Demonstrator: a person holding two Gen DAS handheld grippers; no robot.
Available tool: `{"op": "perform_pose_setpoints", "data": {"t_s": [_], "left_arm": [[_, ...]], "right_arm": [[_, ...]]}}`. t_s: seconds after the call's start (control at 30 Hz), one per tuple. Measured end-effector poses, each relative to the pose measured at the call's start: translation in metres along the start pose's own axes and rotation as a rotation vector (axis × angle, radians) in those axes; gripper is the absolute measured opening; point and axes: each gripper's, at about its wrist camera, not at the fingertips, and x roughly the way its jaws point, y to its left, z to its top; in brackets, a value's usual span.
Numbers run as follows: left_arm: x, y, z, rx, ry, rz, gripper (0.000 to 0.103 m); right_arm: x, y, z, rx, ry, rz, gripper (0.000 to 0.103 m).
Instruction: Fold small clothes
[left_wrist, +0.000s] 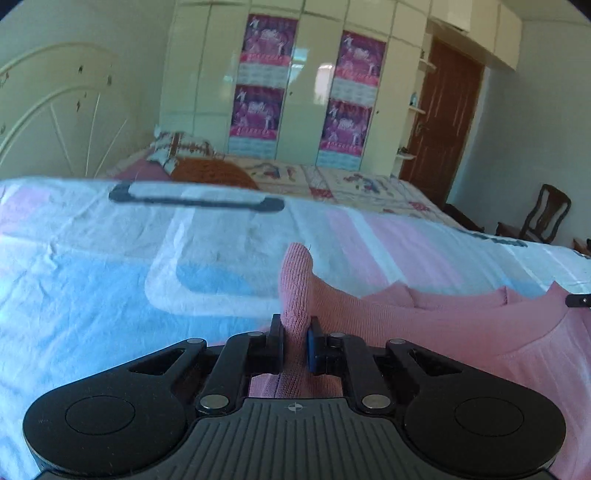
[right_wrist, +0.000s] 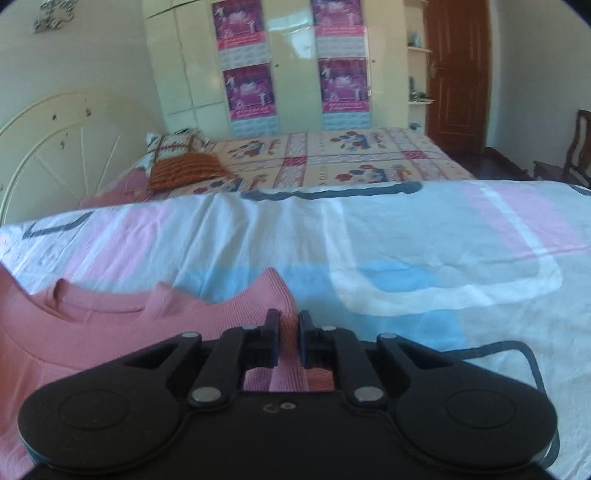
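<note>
Pink knit garment (left_wrist: 424, 314) lies on the sheet-covered bed (left_wrist: 92, 277), a shoulder strap clenched upright in the left tongs (left_wrist: 295, 332), while the right wrist view shows the right tongs (right_wrist: 288, 332) clamped on its other strap.

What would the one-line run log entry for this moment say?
stage: grasp for fold | left gripper: shut on pink top shoulder | right gripper: shut on other shoulder | surface: striped sheet
</note>
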Motion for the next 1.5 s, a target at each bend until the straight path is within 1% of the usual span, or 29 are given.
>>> {"op": "perform_pose_setpoints", "data": {"t_s": [0.1, 0.23, 0.27, 0.3, 0.33, 0.37, 0.4, 0.43, 0.47, 0.5, 0.53, 0.57, 0.6, 0.63, 0.7, 0.8, 0.83, 0.9, 0.97, 1.03, 1.1, 1.13, 1.17, 1.2, 1.27, 1.3, 1.37, 1.43, 1.5], "left_arm": [[0.012, 0.007, -0.004, -0.056, 0.043, 0.004, 0.011], [0.023, 0.004, -0.004, -0.028, 0.072, 0.021, 0.014], [0.025, 0.002, -0.004, -0.011, 0.074, 0.033, 0.019], [0.027, 0.0, -0.004, 0.004, 0.071, 0.038, 0.029], [0.026, -0.001, -0.004, 0.013, 0.067, 0.039, 0.036], [0.025, -0.001, -0.003, 0.016, 0.065, 0.03, 0.059], [0.021, -0.001, -0.002, 0.021, 0.062, 0.038, 0.085], [0.014, -0.006, -0.001, 0.037, 0.038, 0.088, 0.092], [0.004, -0.011, 0.0, 0.058, -0.004, 0.136, 0.094], [-0.003, -0.018, 0.002, 0.079, -0.03, 0.138, 0.094], [-0.01, -0.028, 0.006, 0.091, -0.043, 0.091, 0.094], [-0.013, -0.041, 0.008, 0.102, -0.048, 0.045, 0.094], [-0.014, -0.056, 0.01, 0.126, -0.053, 0.0, 0.094], [-0.012, -0.077, 0.011, 0.164, -0.047, -0.05, 0.094], [-0.005, -0.114, 0.009, 0.226, -0.012, -0.124, 0.094], [0.006, -0.143, 0.003, 0.226, 0.043, -0.193, 0.092], [0.009, -0.144, 0.002, 0.207, 0.051, -0.193, 0.093], [0.017, -0.135, -0.002, 0.193, 0.086, -0.148, 0.093], [0.023, -0.11, -0.005, 0.18, 0.099, -0.067, 0.093], [0.024, -0.072, -0.006, 0.14, 0.091, 0.02, 0.093], [0.019, -0.04, -0.006, 0.103, 0.081, 0.048, 0.092], [0.017, -0.029, -0.006, 0.089, 0.079, 0.018, 0.092], [0.016, -0.028, -0.006, 0.088, 0.079, 0.011, 0.092], [0.016, -0.033, -0.007, 0.102, 0.08, 0.021, 0.092], [0.013, -0.052, -0.007, 0.126, 0.085, 0.06, 0.093], [0.004, -0.064, -0.007, 0.126, 0.059, 0.035, 0.093], [-0.015, -0.089, -0.009, 0.116, 0.009, -0.057, 0.093], [-0.029, -0.12, -0.023, 0.17, 0.003, -0.089, 0.093], [-0.031, -0.14, -0.039, 0.194, 0.037, -0.118, 0.093]], "right_arm": [[0.014, -0.008, -0.005, 0.024, 0.034, -0.015, 0.01], [0.021, -0.004, -0.008, 0.016, 0.05, -0.037, 0.012], [0.022, -0.004, -0.009, 0.014, 0.051, -0.045, 0.014], [0.023, -0.003, -0.008, 0.015, 0.056, -0.051, 0.016], [0.024, -0.004, -0.007, 0.024, 0.065, -0.051, 0.025], [0.024, -0.005, -0.006, 0.035, 0.069, -0.057, 0.034], [0.022, -0.005, -0.004, 0.04, 0.068, -0.081, 0.06], [0.017, -0.005, -0.002, 0.033, 0.046, -0.118, 0.071], [0.009, -0.003, -0.002, 0.022, 0.013, -0.123, 0.071], [0.003, -0.001, -0.002, 0.018, -0.002, -0.096, 0.062], [-0.002, 0.005, -0.001, 0.018, -0.004, -0.051, 0.034], [-0.003, 0.015, -0.001, 0.003, 0.006, -0.013, 0.019], [-0.002, 0.027, -0.003, -0.021, 0.017, 0.011, 0.02], [0.0, 0.046, -0.004, -0.047, 0.029, 0.049, 0.025], [0.007, 0.081, -0.009, -0.096, 0.056, 0.131, 0.026], [0.013, 0.133, -0.015, -0.199, 0.089, 0.233, 0.032], [0.015, 0.142, -0.016, -0.222, 0.105, 0.254, 0.025], [0.02, 0.145, -0.016, -0.226, 0.12, 0.237, 0.03], [0.019, 0.128, -0.014, -0.206, 0.117, 0.221, 0.03], [0.018, 0.101, -0.01, -0.204, 0.088, 0.056, 0.034], [0.02, 0.056, -0.007, -0.11, 0.09, -0.074, 0.034], [0.018, 0.034, -0.008, -0.062, 0.084, -0.072, 0.027], [0.016, 0.02, -0.007, -0.025, 0.088, -0.023, 0.026], [0.014, 0.017, -0.005, -0.021, 0.1, -0.006, 0.026], [0.009, 0.03, -0.001, -0.051, 0.101, -0.033, 0.035], [0.0, 0.04, 0.0, -0.06, 0.077, -0.024, 0.046], [-0.02, 0.062, -0.005, -0.084, 0.024, 0.06, 0.053], [-0.033, 0.088, -0.017, -0.133, 0.032, 0.151, 0.05], [-0.041, 0.111, -0.036, -0.192, 0.05, 0.202, 0.043]]}}
